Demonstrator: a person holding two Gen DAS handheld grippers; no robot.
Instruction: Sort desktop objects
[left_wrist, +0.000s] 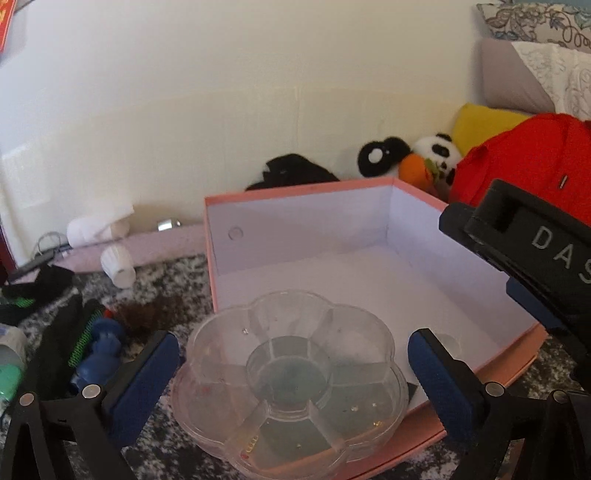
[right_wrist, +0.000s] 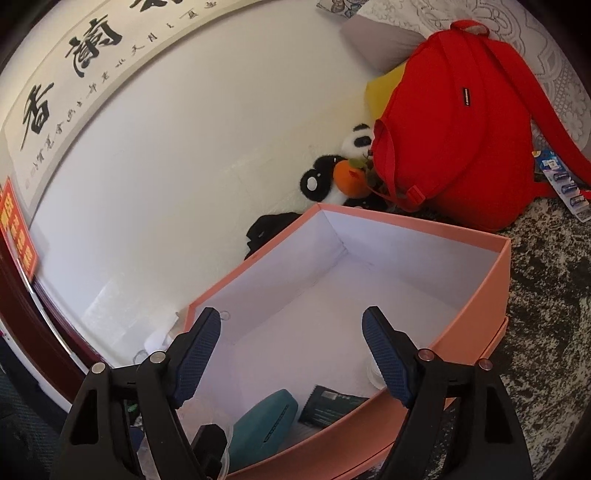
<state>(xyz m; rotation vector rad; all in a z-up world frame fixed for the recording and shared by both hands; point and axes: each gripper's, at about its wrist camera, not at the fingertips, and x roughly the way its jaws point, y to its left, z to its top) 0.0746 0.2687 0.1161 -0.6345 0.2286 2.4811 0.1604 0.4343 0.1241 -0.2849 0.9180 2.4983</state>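
clear plastic flower-shaped tray (left_wrist: 291, 384) sits between my spread left gripper (left_wrist: 291, 373) pads over the pink box (left_wrist: 369, 218) edge; light, slick, brittle, best pinched across its lobes; right gripper (right_wrist: 291, 354) gapes empty.

A plain cream wall (right_wrist: 177, 155) carries a long calligraphy scroll (right_wrist: 74, 77). Below, a black-and-white speckled carpet (right_wrist: 546, 295) covers the floor, with a red backpack (right_wrist: 454, 140) leaning beside a grey cushion (right_wrist: 376, 40).
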